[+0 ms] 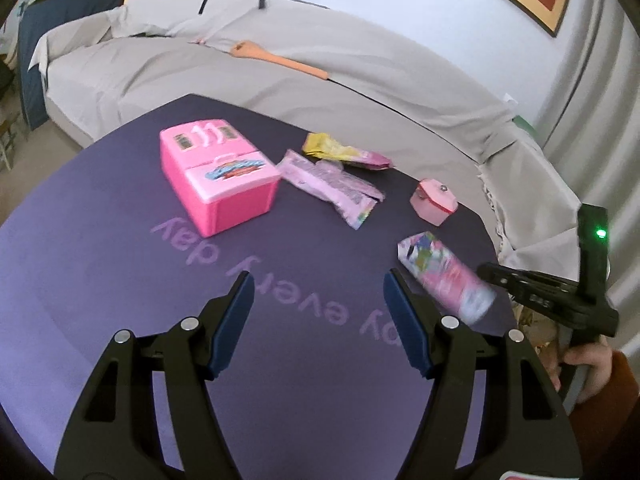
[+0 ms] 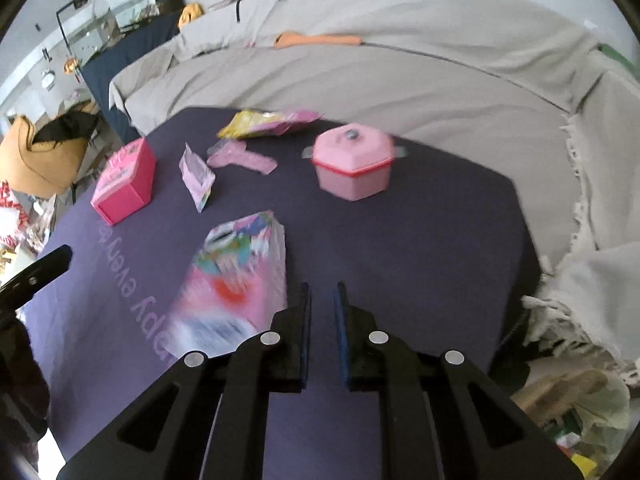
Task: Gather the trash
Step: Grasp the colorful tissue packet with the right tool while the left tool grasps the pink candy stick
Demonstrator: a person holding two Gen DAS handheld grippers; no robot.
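Purple mat (image 2: 420, 240) bare between pink pot (image 2: 352, 166), right gripper (image 2: 322, 308).

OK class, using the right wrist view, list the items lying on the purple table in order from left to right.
pink toy box → pale pink wrapper standing on edge → blurred pink carton → yellow and pink snack bag → pink toy pot, all on the purple table.

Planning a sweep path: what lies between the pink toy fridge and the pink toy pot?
The pale pink wrapper lies between pink toy fridge and pink toy pot, clearest in the left wrist view.
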